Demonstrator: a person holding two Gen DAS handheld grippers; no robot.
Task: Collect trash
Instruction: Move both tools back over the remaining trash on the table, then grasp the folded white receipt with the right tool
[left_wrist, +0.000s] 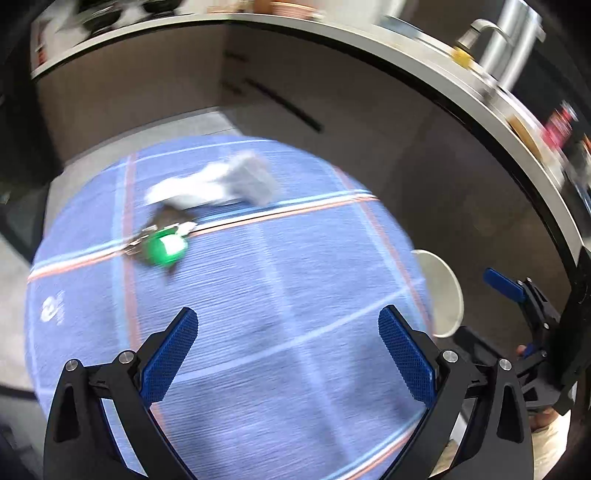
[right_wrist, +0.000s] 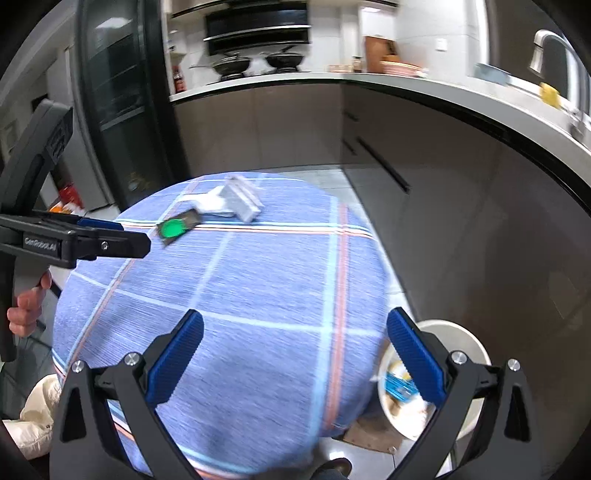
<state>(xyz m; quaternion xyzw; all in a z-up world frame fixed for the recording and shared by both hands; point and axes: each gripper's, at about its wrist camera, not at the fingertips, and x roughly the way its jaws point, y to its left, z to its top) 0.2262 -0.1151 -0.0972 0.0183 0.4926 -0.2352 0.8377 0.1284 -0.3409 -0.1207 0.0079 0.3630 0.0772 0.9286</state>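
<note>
A small wrapper with a green round patch (left_wrist: 164, 249) lies on the blue checked tablecloth (left_wrist: 258, 350), far side; it also shows in the right wrist view (right_wrist: 177, 228). Behind it lies crumpled white paper or packaging (left_wrist: 221, 184), also in the right wrist view (right_wrist: 232, 201). My left gripper (left_wrist: 288, 332) is open and empty above the cloth's near half. My right gripper (right_wrist: 295, 332) is open and empty over the cloth's near right edge. A white bin (right_wrist: 443, 376) with trash inside stands on the floor at the table's right, also in the left wrist view (left_wrist: 441, 291).
Kitchen cabinets (right_wrist: 424, 206) and a countertop (right_wrist: 369, 79) curve behind and to the right. A dark fridge or oven column (right_wrist: 118, 110) stands at back left. The left gripper's body (right_wrist: 74, 243) shows at the left edge of the right wrist view.
</note>
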